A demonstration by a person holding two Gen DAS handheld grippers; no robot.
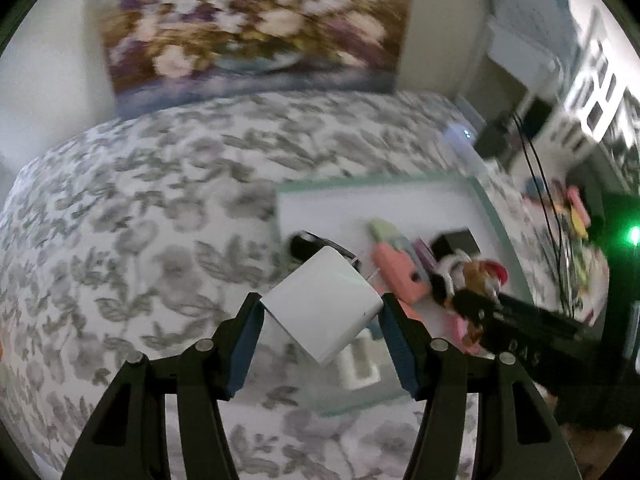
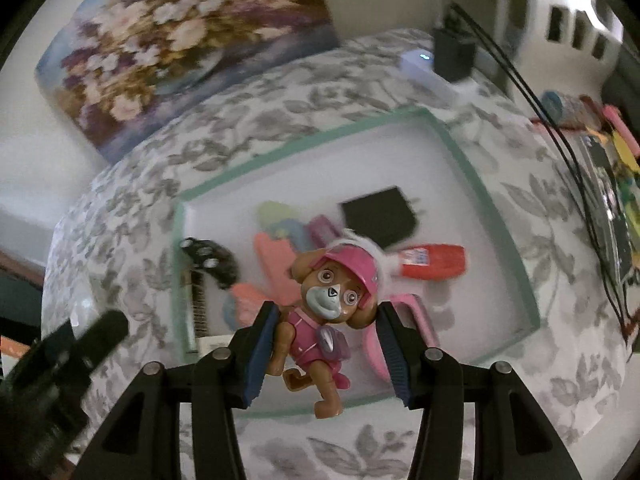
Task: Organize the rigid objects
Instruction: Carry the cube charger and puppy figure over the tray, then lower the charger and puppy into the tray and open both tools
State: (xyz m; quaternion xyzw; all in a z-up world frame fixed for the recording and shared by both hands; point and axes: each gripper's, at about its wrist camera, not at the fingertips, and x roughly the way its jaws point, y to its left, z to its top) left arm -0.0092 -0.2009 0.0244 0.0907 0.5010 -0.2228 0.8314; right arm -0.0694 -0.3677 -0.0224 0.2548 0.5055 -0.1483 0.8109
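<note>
My left gripper [image 1: 322, 312] is shut on a white square charger block [image 1: 324, 304], held above the near corner of a white tray with a green rim [image 1: 484, 200]. My right gripper [image 2: 326, 332] is shut on a brown toy puppy in a pink cap and vest [image 2: 324, 312], hanging over the same tray [image 2: 472, 168]. The right gripper with the puppy [image 1: 476, 276] shows at the right of the left wrist view. The left gripper [image 2: 72, 352] shows dark and blurred at the lower left of the right wrist view.
In the tray lie a black box [image 2: 380, 212], a red bottle [image 2: 434, 260], a black key fob [image 2: 212, 260], pink and pastel pieces [image 2: 280, 248]. The tray rests on a grey floral cloth [image 1: 140, 220]. A flower painting [image 1: 248, 24] leans behind. Cables [image 2: 560, 152] and coloured items [image 2: 616, 140] lie right.
</note>
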